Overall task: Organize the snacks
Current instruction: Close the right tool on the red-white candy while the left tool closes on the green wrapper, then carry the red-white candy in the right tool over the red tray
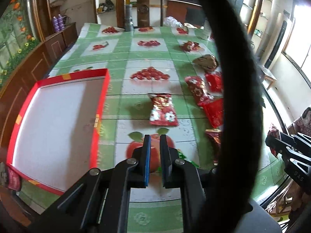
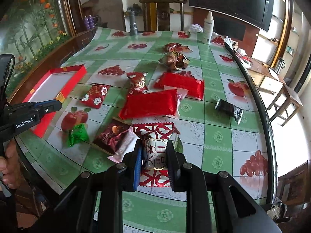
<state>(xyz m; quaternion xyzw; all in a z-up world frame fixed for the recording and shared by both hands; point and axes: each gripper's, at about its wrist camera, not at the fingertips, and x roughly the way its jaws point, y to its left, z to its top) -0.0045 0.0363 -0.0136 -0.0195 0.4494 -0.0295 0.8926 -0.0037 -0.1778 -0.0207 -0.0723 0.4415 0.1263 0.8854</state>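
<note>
My right gripper (image 2: 154, 145) is shut on a red-and-white wrapped candy (image 2: 155, 155) with a gold-edged label, held a little above the table. Other snacks lie on the green chequered tablecloth: a flowered red packet (image 2: 96, 95), two long red packets (image 2: 151, 104), a brown packet (image 2: 111, 136), a green candy (image 2: 77, 134) and a black packet (image 2: 229, 109). My left gripper (image 1: 155, 137) hangs above an apple print, jaws close together with nothing between them. An empty red box (image 1: 95, 145) with a white floor sits to its left.
A thick black cable (image 1: 233, 77) loops across the left wrist view and hides part of the snacks. A crumpled brown wrapper (image 2: 175, 60), a spray bottle (image 2: 208, 29), a grey torch (image 2: 133, 25) and a wooden chair (image 2: 165, 9) stand at the far end. The table edge curves down the right.
</note>
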